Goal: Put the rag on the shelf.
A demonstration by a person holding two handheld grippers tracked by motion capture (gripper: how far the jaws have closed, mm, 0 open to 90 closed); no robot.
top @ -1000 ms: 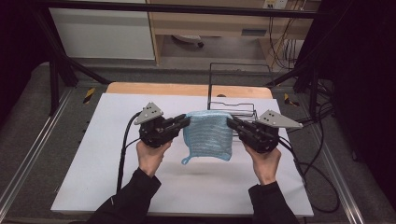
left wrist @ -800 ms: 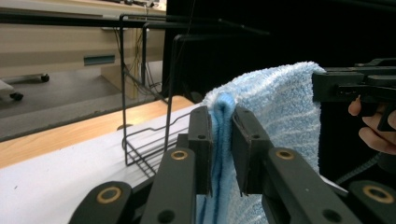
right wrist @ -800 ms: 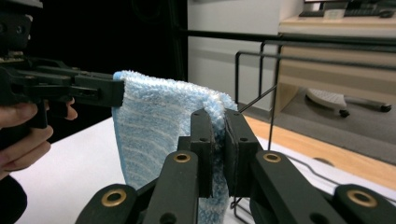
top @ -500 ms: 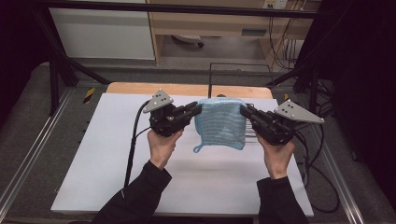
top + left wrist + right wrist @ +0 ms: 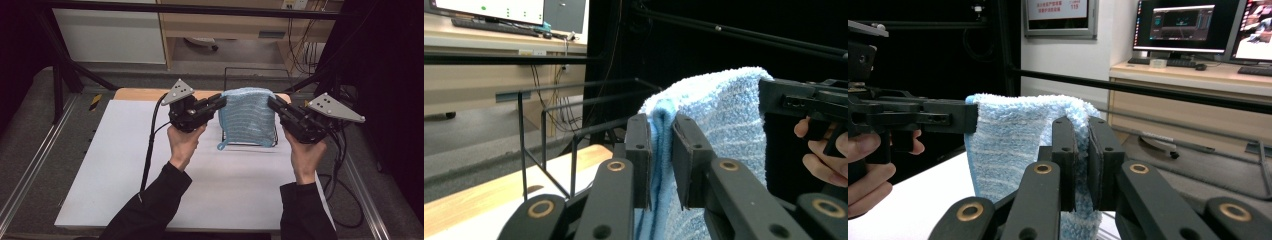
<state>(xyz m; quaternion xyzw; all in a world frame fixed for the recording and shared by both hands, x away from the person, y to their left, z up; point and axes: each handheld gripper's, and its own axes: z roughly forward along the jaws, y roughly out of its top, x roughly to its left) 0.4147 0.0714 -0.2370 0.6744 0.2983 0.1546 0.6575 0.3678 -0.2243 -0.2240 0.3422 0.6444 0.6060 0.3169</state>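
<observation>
Blue terry towel (image 5: 248, 116) hangs stretched above the black wire rack (image 5: 255, 82), my left gripper (image 5: 218, 102) and right gripper (image 5: 272, 103) each clamped on a top corner. Thin bites could slip, dropping one side short of the rack.

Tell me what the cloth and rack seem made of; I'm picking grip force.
Cloth: looks like terry or microfibre, light blue with pale stripes; its surface is fuzzy and looped in both gripper views. Rack: probably metal wire with a matte black finish; its rods are thin, straight and rigid.

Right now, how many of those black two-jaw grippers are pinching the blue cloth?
2. The left gripper clamps the fluffy blue striped towel at its left top corner; the right gripper clamps the right top corner.
</observation>
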